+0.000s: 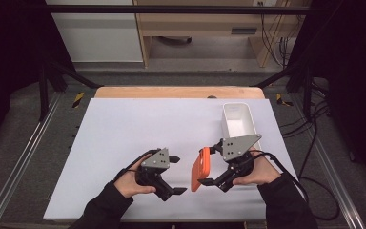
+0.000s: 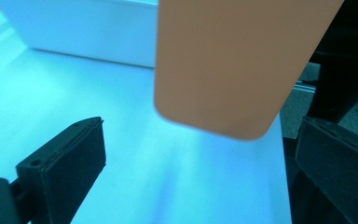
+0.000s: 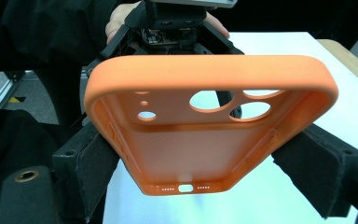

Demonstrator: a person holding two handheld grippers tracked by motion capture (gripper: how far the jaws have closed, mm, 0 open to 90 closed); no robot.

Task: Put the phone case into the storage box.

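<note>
An orange phone case (image 1: pixel 199 170) stands on edge just above the white table sheet, and my right gripper (image 1: pixel 208 166) is shut on its two long sides. In the right gripper view the case (image 3: pixel 191 140) shows its hollow inside with the camera cut-outs, pinched between both pads (image 3: pixel 91 161). My left gripper (image 1: pixel 178 174) is a little to the left of the case, open, with nothing between its jaws. In the left gripper view the smooth back of the case (image 2: pixel 233 60) hangs ahead of the open left gripper (image 2: pixel 200 172) without touching it.
A white rectangular bin (image 1: pixel 238 122) lies at the right rear of the white sheet (image 1: pixel 138 124), just behind the right hand, and shows as a white wall (image 2: pixel 84 28) in the left gripper view. Metal rails and cables run beside the table.
</note>
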